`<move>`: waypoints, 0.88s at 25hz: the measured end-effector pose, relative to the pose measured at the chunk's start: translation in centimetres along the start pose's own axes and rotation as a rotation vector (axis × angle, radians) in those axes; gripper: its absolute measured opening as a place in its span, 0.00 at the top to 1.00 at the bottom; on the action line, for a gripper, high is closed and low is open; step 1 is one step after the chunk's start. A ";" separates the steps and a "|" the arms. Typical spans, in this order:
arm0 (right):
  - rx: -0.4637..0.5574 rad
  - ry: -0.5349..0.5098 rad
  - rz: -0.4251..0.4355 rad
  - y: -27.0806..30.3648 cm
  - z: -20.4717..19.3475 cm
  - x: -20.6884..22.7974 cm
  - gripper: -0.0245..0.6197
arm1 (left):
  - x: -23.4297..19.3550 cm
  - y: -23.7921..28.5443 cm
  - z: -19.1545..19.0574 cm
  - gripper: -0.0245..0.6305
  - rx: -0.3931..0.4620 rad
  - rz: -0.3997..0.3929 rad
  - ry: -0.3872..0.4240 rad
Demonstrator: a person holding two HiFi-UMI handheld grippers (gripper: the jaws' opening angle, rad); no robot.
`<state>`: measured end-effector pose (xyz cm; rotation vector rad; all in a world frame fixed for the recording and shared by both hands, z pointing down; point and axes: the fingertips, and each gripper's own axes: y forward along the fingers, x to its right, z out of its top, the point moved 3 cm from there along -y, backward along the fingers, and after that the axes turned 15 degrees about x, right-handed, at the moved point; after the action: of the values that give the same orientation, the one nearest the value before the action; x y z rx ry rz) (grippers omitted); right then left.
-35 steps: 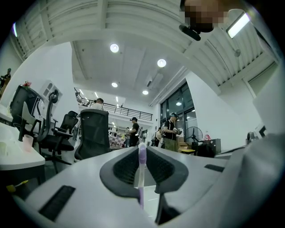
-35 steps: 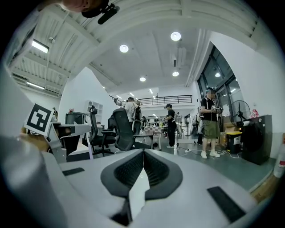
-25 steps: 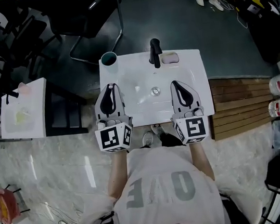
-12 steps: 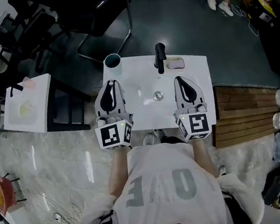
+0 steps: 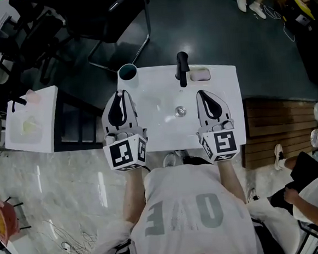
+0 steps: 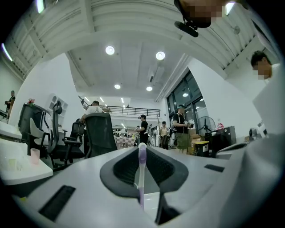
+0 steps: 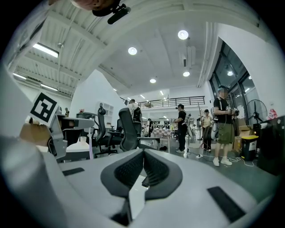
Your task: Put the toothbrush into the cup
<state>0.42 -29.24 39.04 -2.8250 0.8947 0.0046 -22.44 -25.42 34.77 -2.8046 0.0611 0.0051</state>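
Centrally over the white sink (image 5: 165, 135), my left gripper (image 5: 120, 94) clamps the toothbrush (image 6: 141, 173), the right gripper (image 5: 202, 94) has its jaws together, the cup (image 5: 128, 72) sits on the sink's upper-left corner, and dark floor (image 5: 240, 40) lies beyond.

Two claws are counted: the left claw (image 5: 121, 95) and the right claw (image 5: 201, 93). One toothbrush (image 6: 141, 171) is seen. On the one washbasin (image 5: 231, 121), one cup (image 5: 128, 72) is found at the far left, one tap (image 5: 182, 67) at the far middle, one soap dish (image 5: 200, 74) at the far right, and one drain (image 5: 180, 111).
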 end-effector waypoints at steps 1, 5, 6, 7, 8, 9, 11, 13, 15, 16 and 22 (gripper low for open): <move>-0.001 0.004 -0.004 -0.1 -0.1 0.1 0.91 | -0.1 0.5 0.4 0.86 0.003 -0.001 0.009; -0.008 0.008 -0.022 -0.4 -0.2 0.6 0.91 | -1.3 2.9 2.3 0.86 0.029 0.006 0.011; -0.010 0.009 -0.028 -0.5 -0.2 0.7 0.91 | -1.7 3.5 2.8 0.86 0.039 0.007 0.010; -0.012 0.010 -0.033 -0.6 -0.2 0.8 0.91 | -2.0 4.2 3.3 0.86 0.048 0.006 0.011; -0.014 0.011 -0.038 -0.7 -0.2 0.9 0.91 | -2.2 4.9 3.8 0.86 0.058 0.003 0.012; -0.015 0.012 -0.043 -0.8 -0.2 1.0 0.91 | -2.4 5.6 4.2 0.86 0.068 -0.001 0.012; -0.019 0.013 -0.049 -1.1 -0.3 1.2 0.91 | -2.6 6.9 4.9 0.86 0.091 -0.010 0.015; -0.027 0.014 -0.051 -1.4 -0.5 1.1 0.91 | -2.8 8.1 5.2 0.86 0.121 -0.018 0.024; -0.037 0.014 -0.054 -1.7 -0.8 1.1 0.91 | -3.2 9.2 4.6 0.86 0.133 -0.022 0.031; -0.043 0.013 -0.056 -1.9 -0.9 1.1 0.91 | -3.3 9.6 4.0 0.86 0.130 -0.022 0.032; -0.069 0.005 -0.090 -3.2 -1.4 1.7 0.91 | -4.9 11.4 -1.9 0.86 0.055 -0.013 -0.004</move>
<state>3.57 -27.92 40.81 -2.9273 0.7825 0.0169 -27.83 -36.58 32.87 -2.7502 0.0409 0.0063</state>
